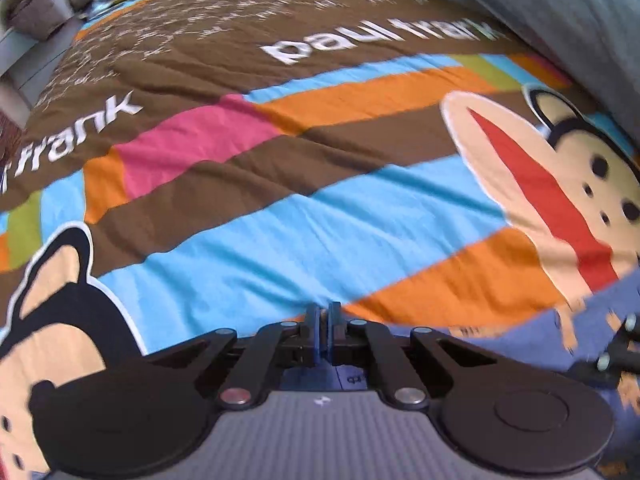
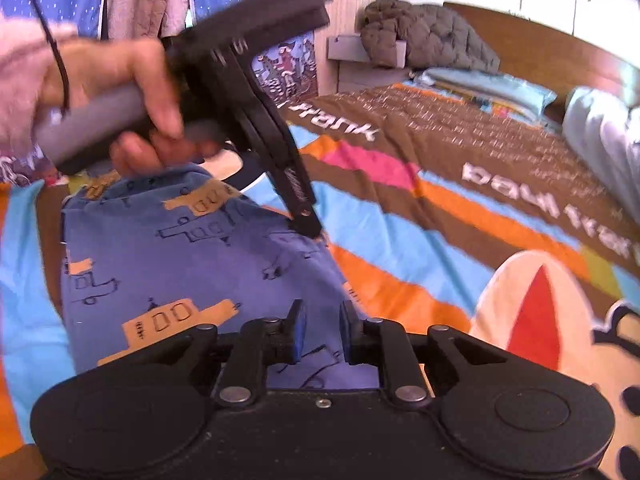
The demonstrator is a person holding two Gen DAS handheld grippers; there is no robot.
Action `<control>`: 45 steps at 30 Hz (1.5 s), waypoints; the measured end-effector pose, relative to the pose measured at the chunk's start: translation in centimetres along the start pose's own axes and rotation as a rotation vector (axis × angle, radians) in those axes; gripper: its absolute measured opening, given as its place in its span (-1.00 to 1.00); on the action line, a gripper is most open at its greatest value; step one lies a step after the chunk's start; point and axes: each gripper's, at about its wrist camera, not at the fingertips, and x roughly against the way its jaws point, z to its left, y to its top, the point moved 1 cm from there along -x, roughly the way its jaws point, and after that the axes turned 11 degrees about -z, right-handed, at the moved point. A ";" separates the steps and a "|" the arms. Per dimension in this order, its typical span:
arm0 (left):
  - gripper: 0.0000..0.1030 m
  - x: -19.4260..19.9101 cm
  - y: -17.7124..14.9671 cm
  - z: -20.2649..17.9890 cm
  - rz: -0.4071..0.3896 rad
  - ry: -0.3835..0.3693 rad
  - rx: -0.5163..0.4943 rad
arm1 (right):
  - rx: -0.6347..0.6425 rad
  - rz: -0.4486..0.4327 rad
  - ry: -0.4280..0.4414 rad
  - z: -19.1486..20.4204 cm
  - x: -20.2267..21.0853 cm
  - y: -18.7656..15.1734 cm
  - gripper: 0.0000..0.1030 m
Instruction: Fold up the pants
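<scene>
While the blue pants [image 2: 176,248] lay spread on the striped cartoon-monkey bedspread [image 2: 440,216], the right gripper [image 2: 322,336] hung low over their near edge with its blue-padded jaws a little apart; the printed cloth showed in the gap beneath them, but the pads did not press on it. Across the garment, at its far right edge, the left gripper [image 2: 310,228] pointed steeply down with its tip on the fabric, held by a hand [image 2: 132,96] in a fuzzy pink sleeve [image 2: 20,72]. From the left wrist view its jaws [image 1: 323,330] stood together, and I could not tell whether any cloth was caught between them; the pants [image 1: 592,320] lay just right of that gripper. A grey quilted jacket [image 2: 424,36] sat heaped near the wooden headboard [image 2: 540,48].
</scene>
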 end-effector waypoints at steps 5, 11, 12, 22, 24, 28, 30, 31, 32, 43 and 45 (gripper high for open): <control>-0.94 0.0 -0.5 1.5 -0.068 0.022 0.154 | -0.145 0.058 -0.071 -2.6 -1.7 -1.1 -0.54; -0.39 4.2 -1.4 -0.5 -0.181 0.139 0.104 | -0.195 0.052 -0.154 -3.7 2.5 0.0 -0.06; -0.16 4.9 -1.8 -1.3 -0.194 0.149 0.082 | -0.236 0.049 -0.170 -3.8 4.2 -0.2 0.19; 0.25 4.3 -5.6 -7.5 -0.126 0.308 -0.127 | -0.470 0.132 -0.444 -6.4 19.1 -8.1 0.77; 0.26 5.4 -4.7 -8.5 -0.130 0.256 -0.107 | -0.531 0.081 -0.463 -7.7 22.3 -8.9 0.86; 0.34 7.7 -1.9 -13.4 -0.221 0.087 -0.133 | -0.577 0.023 -0.541 -10.4 26.0 -10.3 0.94; 0.40 8.1 -0.4 -17.1 -0.244 -0.025 -0.152 | -0.615 0.030 -0.565 -11.7 26.5 -11.2 0.93; 0.42 8.0 0.4 -19.1 -0.247 -0.094 -0.162 | -0.649 0.030 -0.549 -12.3 26.5 -11.6 0.93; 0.42 7.8 1.2 -21.2 -0.249 -0.155 -0.170 | -0.678 0.027 -0.520 -12.7 26.6 -11.9 0.93; 0.29 0.1 1.5 -34.2 -0.086 -0.376 -0.339 | -0.769 0.063 -0.279 -15.4 26.4 -12.8 0.81; 0.33 -0.2 0.6 -33.9 -0.100 -0.392 -0.338 | -0.768 0.104 -0.277 -16.0 25.9 -13.0 0.62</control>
